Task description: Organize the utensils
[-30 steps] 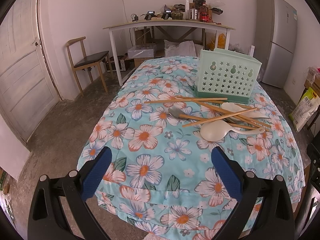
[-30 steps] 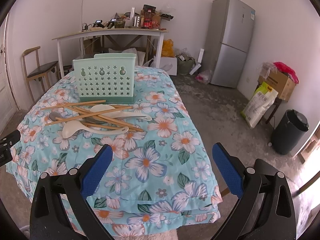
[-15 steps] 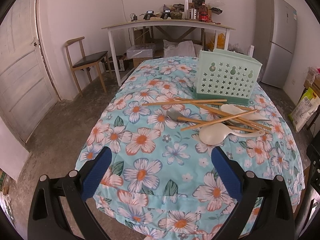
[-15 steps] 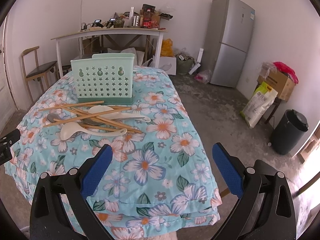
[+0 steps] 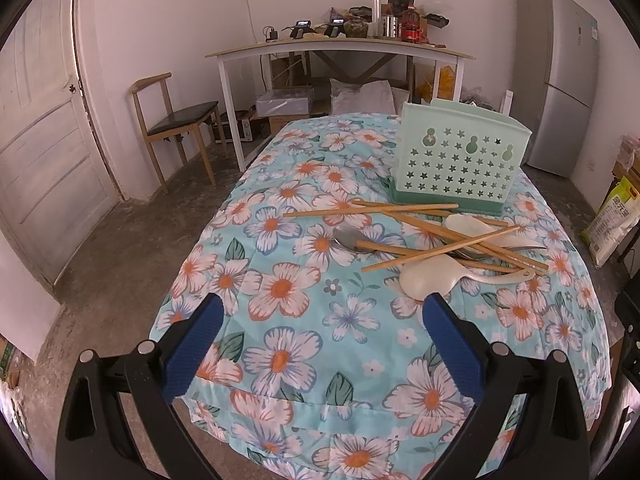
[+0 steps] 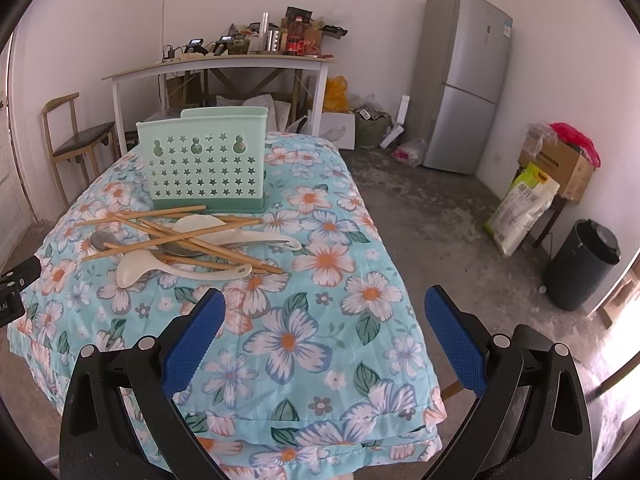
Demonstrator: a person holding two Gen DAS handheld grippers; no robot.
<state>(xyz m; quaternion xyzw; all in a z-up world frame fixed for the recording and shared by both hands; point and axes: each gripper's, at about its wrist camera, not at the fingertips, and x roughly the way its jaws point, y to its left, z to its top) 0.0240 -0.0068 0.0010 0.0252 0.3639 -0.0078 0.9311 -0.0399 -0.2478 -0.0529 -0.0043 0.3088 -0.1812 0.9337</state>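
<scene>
This is a plain room in a home, used partly for storage: white walls, a bare concrete floor (image 6: 460, 216) and a paneled door (image 5: 36, 160) at 9 o'clock. At 12 o'clock a long white-legged side table (image 5: 340, 46) is crowded with bottles, tins and chargers, with a wooden chair (image 5: 176, 120) at 10 o'clock. A grey 2-door fridge (image 6: 464, 80) stands at 1 o'clock, with a rice sack (image 6: 524, 208), a cardboard box (image 6: 568, 164) and a dark bin (image 6: 584, 264) at 3 o'clock.
</scene>
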